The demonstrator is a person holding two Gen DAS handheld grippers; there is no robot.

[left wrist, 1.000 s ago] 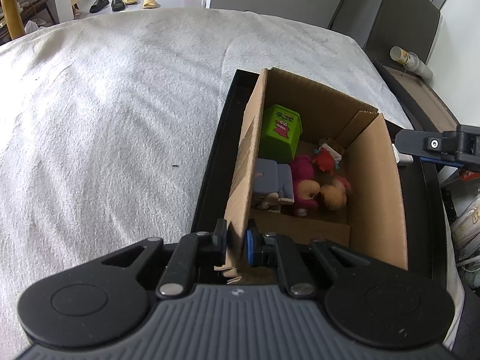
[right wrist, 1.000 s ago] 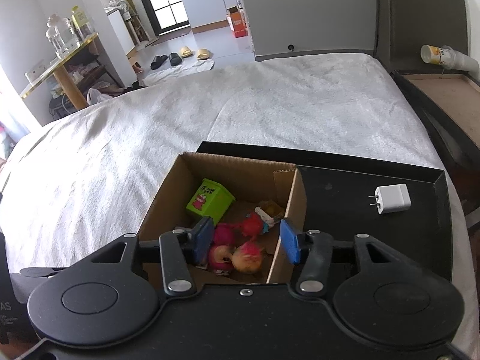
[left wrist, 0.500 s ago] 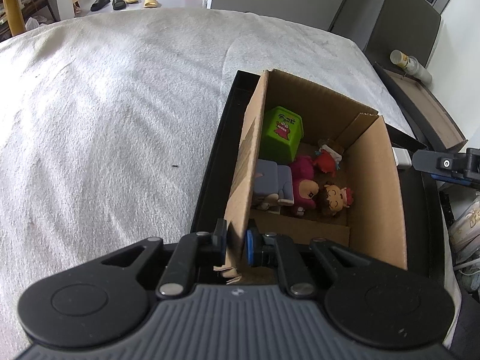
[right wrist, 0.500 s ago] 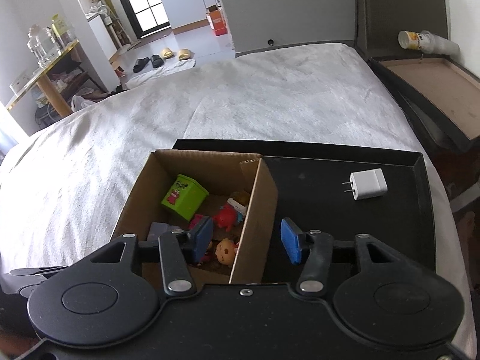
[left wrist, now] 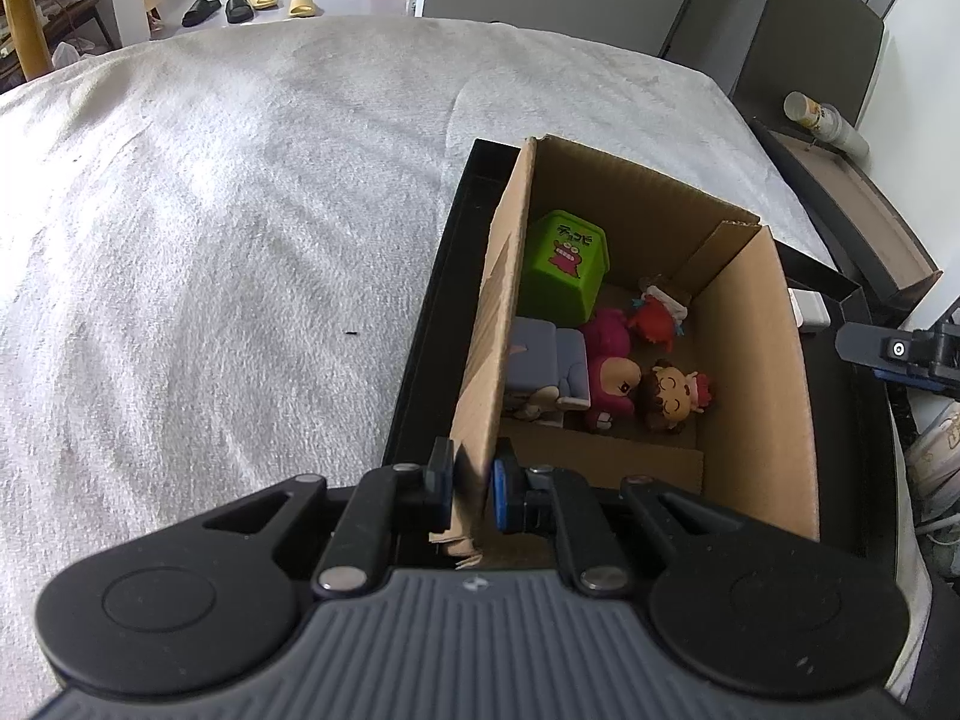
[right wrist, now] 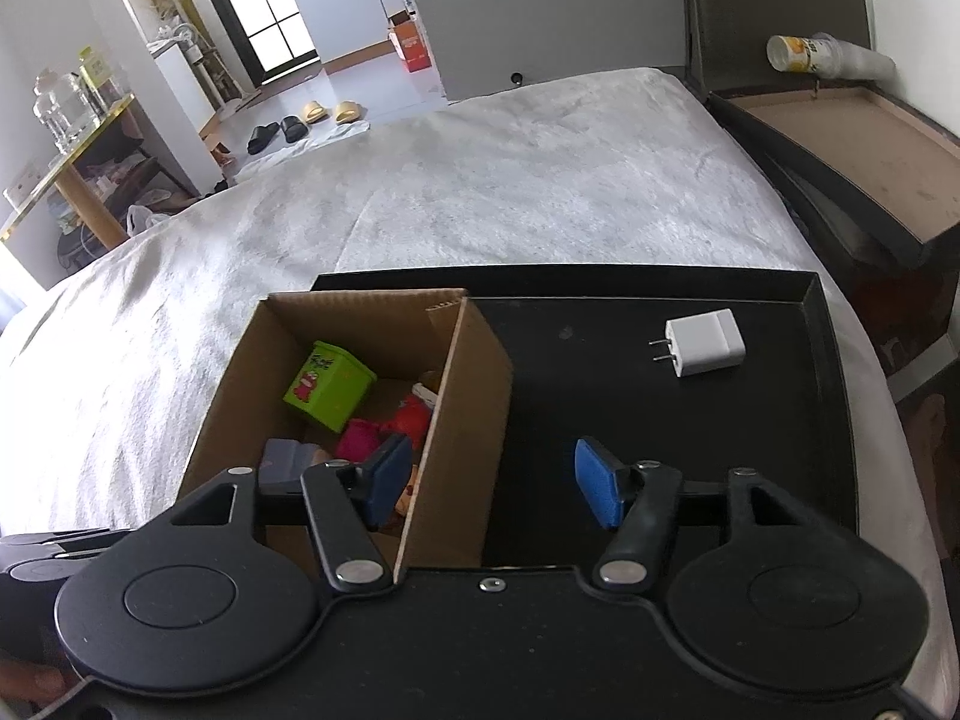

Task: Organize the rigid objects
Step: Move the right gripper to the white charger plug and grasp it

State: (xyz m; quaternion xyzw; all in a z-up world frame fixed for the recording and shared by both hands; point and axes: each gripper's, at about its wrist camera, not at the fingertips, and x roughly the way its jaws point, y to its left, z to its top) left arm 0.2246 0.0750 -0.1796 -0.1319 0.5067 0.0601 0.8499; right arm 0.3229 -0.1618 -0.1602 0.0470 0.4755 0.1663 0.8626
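Note:
A cardboard box (left wrist: 756,360) (right wrist: 462,420) stands in the left part of a black tray (right wrist: 600,360) (left wrist: 420,330) on the bed. Inside lie a green cube toy (left wrist: 564,267) (right wrist: 330,384), a grey-blue block (left wrist: 546,360), a magenta figure (left wrist: 606,360), a red figure (left wrist: 657,315) and a small doll head (left wrist: 666,396). My left gripper (left wrist: 471,483) is shut on the box's near left wall. My right gripper (right wrist: 489,480) hangs over the box's right wall and the tray floor, its jaws opening with nothing pressed between them. A white plug charger (right wrist: 702,342) lies at the tray's far right.
A white blanket (left wrist: 240,210) covers the bed around the tray. A dark open case with a brown lining (right wrist: 840,138) sits at the far right with a paper cup stack (right wrist: 828,54) behind it. Slippers and furniture stand beyond the bed's far edge.
My right gripper has moved rightward off the box's inside toward the tray floor, and its jaws have spread wider. The doll head now lies in the box. The left gripper has kept still.

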